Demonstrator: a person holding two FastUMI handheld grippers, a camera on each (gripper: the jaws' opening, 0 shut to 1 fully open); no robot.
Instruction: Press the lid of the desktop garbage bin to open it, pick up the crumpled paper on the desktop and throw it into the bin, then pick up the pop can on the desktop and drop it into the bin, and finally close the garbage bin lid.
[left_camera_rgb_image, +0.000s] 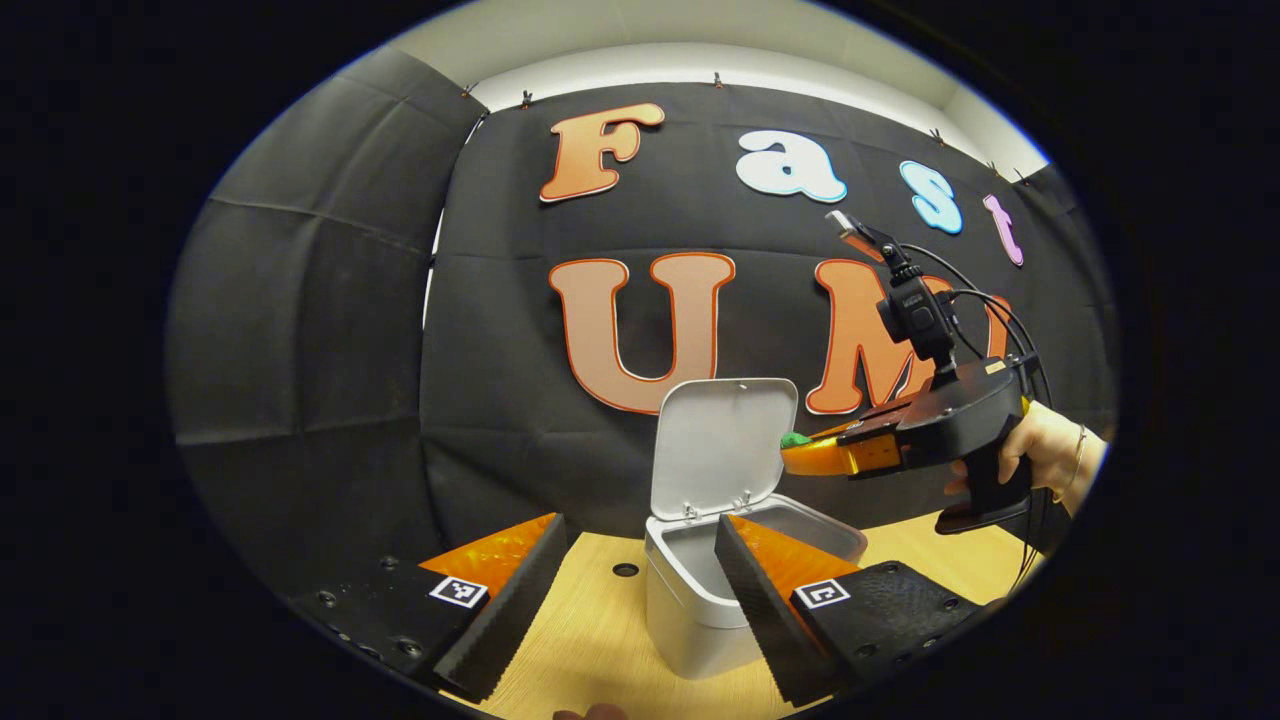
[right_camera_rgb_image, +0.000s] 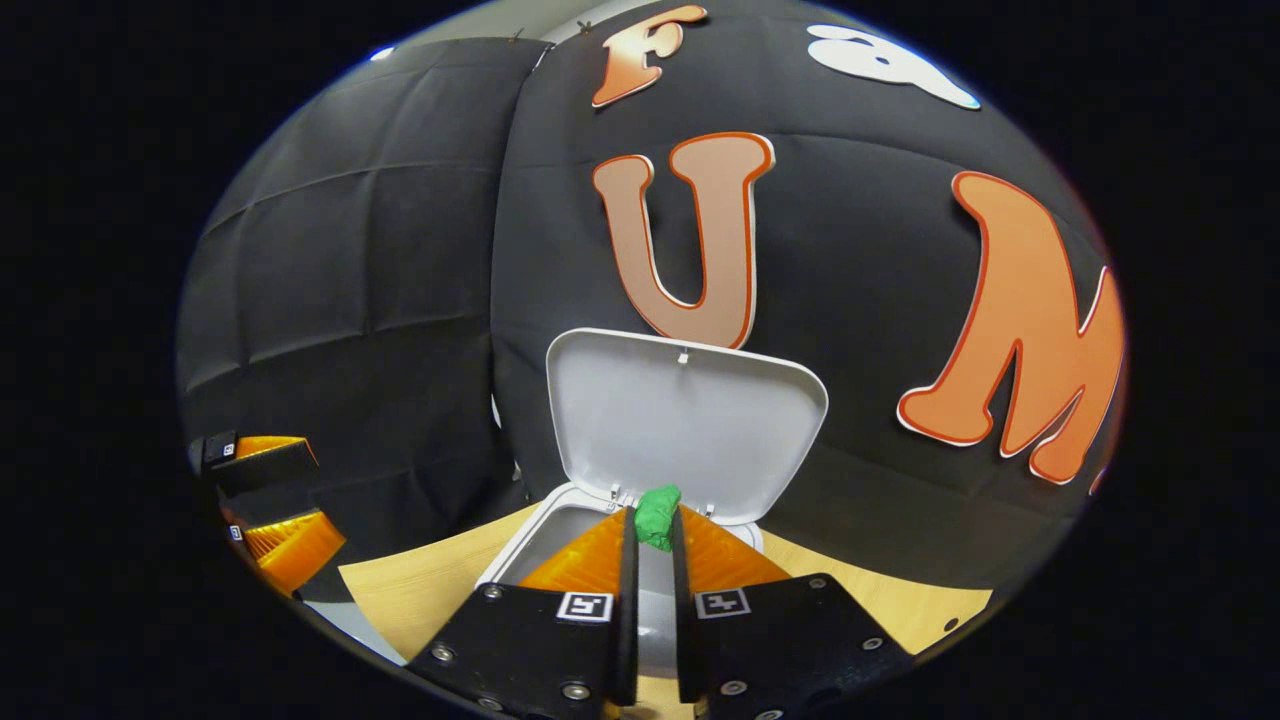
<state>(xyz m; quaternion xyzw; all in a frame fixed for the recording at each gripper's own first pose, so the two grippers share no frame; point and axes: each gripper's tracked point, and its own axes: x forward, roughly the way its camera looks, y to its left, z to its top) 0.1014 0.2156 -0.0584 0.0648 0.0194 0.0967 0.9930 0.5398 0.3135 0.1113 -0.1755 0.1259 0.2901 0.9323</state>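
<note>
The white desktop bin (left_camera_rgb_image: 690, 610) stands on the wooden table (left_camera_rgb_image: 590, 640) with its lid (left_camera_rgb_image: 725, 445) raised upright. My right gripper (left_camera_rgb_image: 800, 458), held by a hand (left_camera_rgb_image: 1040, 450), reaches in from the right. It is shut on a green crumpled paper (left_camera_rgb_image: 796, 439) beside the lid's right edge, above the bin's mouth. In the right gripper view the paper (right_camera_rgb_image: 657, 516) sits pinched at the tips of my right gripper (right_camera_rgb_image: 654, 530), over the open bin (right_camera_rgb_image: 560, 530) and in front of the lid (right_camera_rgb_image: 690, 420). My left gripper (left_camera_rgb_image: 640, 530) stands open, its fingers on either side of the bin.
The black cloth wall rises close behind the bin. A small round hole (left_camera_rgb_image: 625, 569) marks the table left of the bin. In the right gripper view my left gripper (right_camera_rgb_image: 320, 500) is at the far left, above the table (right_camera_rgb_image: 420, 590).
</note>
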